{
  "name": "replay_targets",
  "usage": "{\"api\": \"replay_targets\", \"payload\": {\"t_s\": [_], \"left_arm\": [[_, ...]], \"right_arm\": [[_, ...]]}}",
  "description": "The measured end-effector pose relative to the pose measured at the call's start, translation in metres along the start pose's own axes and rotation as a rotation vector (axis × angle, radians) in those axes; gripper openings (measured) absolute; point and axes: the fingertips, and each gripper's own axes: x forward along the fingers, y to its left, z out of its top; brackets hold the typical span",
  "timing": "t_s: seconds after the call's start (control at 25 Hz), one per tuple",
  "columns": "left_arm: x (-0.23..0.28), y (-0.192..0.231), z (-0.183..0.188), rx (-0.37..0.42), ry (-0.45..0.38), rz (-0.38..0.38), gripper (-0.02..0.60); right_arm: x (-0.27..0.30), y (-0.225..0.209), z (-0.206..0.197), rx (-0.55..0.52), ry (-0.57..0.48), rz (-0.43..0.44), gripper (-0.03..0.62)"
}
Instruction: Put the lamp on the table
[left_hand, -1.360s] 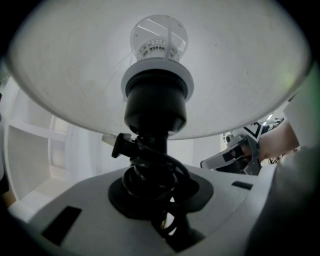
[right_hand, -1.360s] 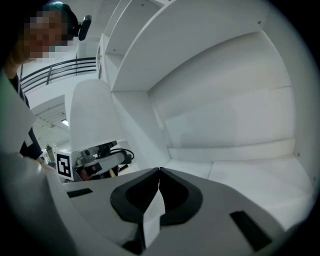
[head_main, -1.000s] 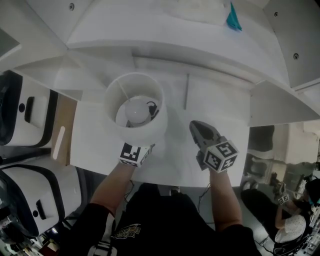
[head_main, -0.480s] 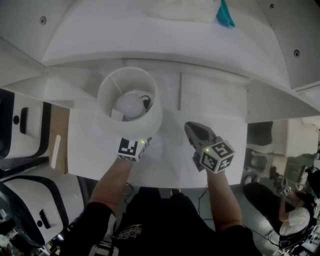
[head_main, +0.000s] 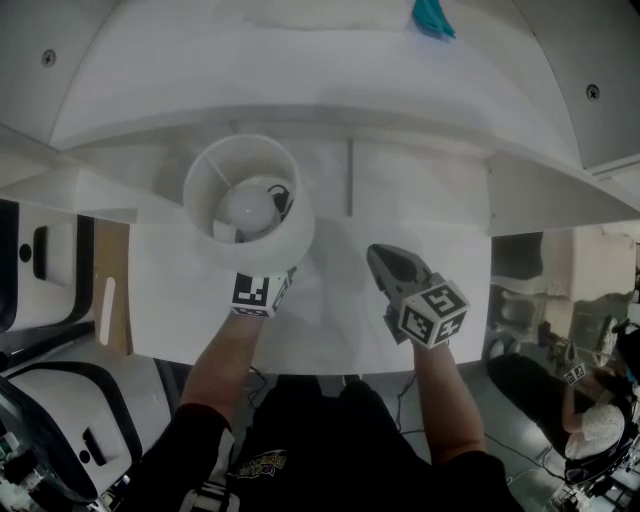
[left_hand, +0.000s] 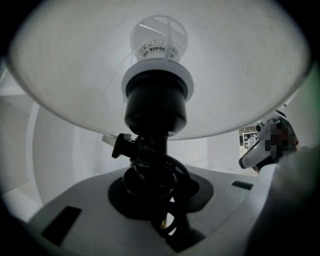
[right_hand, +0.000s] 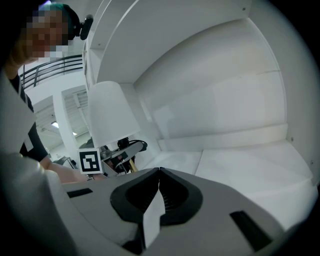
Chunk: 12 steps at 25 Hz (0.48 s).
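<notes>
Status: left tongs (left_hand: 152, 197) are clamped on the lamp (head_main: 248, 205), jaws closed part-way round the black stem (left_hand: 152, 145) just under the socket (left_hand: 155, 107). The cord (left_hand: 175, 170) is bunched in right beside the grip. Right tongs (head_main: 388, 262) are pinched together with nothing in them. They sit over the table (head_main: 330, 325) to the lamp's right, clear of it.

The lamp is upright at the left-rear part of the table, its shade (head_main: 270, 245) near the back wall (right_hand: 215, 100). No view shows the base, because the shade covers it from above. So I can't say whether it's down yet; I'd guess close.

How I'd finish the step:
- Lower straight down with the stem vertical and no roll in the wrist. The wide shade makes the lamp top-heavy, so any tilt gets amplified.
- Keep the shade off the back wall so it can't push the lamp crooked.
- Watch the cord. If a loop ends up under the base, the lamp will rock.
- Hold the squeeze until the base sits flat and takes the weight, then open wide.
- Back out level, toward me, so the jaws don't hook the cord or switch.
- Right tongs stay near, ready to steady the shade if it wobbles.
</notes>
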Motion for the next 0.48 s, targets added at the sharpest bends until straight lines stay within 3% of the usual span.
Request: {"api": "replay_targets", "payload": {"t_s": [0.48], "left_arm": [[-0.0028, -0.0012, -0.0065, -0.001, -0.014, 0.019, 0.095]], "right_arm": [[-0.0011, -0.0012, -0.0066, 0.013, -0.003, -0.003, 0.026]]}}
